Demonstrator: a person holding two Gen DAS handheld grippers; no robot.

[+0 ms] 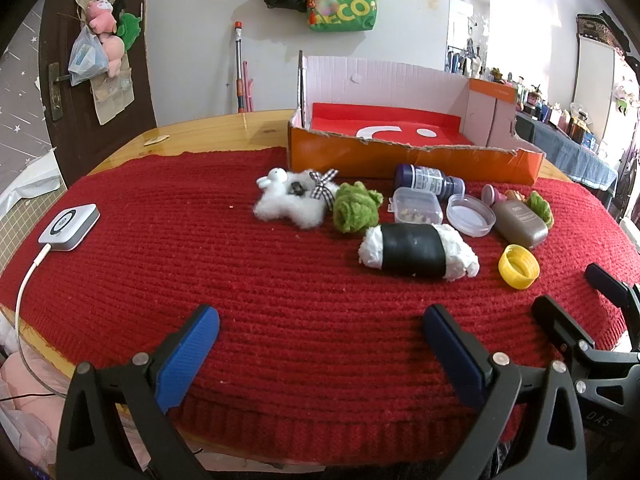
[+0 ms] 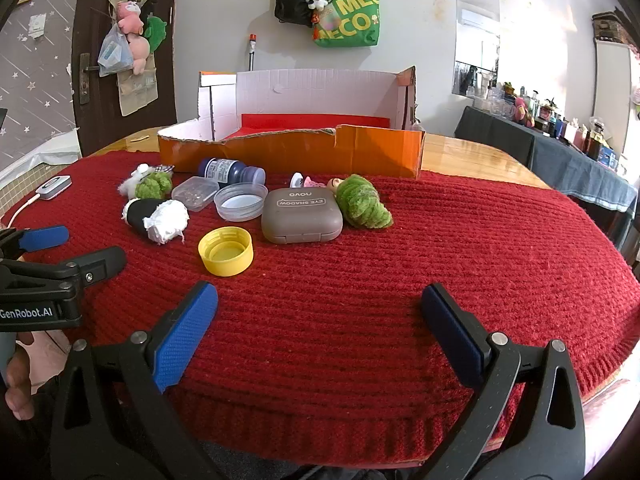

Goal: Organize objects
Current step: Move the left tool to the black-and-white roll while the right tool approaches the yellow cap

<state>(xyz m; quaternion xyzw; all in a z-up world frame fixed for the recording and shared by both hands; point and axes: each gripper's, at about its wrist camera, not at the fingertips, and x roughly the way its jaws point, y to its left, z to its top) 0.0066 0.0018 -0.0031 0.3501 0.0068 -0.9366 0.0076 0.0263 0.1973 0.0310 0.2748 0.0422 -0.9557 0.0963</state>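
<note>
Small objects lie on a red knitted cloth (image 1: 200,264) before an open orange cardboard box (image 1: 404,156) (image 2: 296,152). They include a black-and-white sushi plush (image 1: 416,256) (image 2: 156,216), a yellow cap (image 1: 518,266) (image 2: 226,251), a grey eye-shadow case (image 2: 302,216) (image 1: 518,226), green woolly toys (image 1: 354,208) (image 2: 362,202), a white fluffy toy (image 1: 288,202), a dark blue bottle (image 1: 428,180) (image 2: 232,171), a clear lid (image 2: 240,201) and a small clear box (image 1: 416,205). My left gripper (image 1: 320,340) and right gripper (image 2: 320,328) are both open and empty, near the cloth's front edge.
A white device with a cable (image 1: 69,226) lies at the cloth's left end. The wooden table (image 2: 472,160) shows beyond the cloth. Bags (image 2: 348,12) hang on the back wall. A cluttered side table (image 2: 560,140) stands to the right.
</note>
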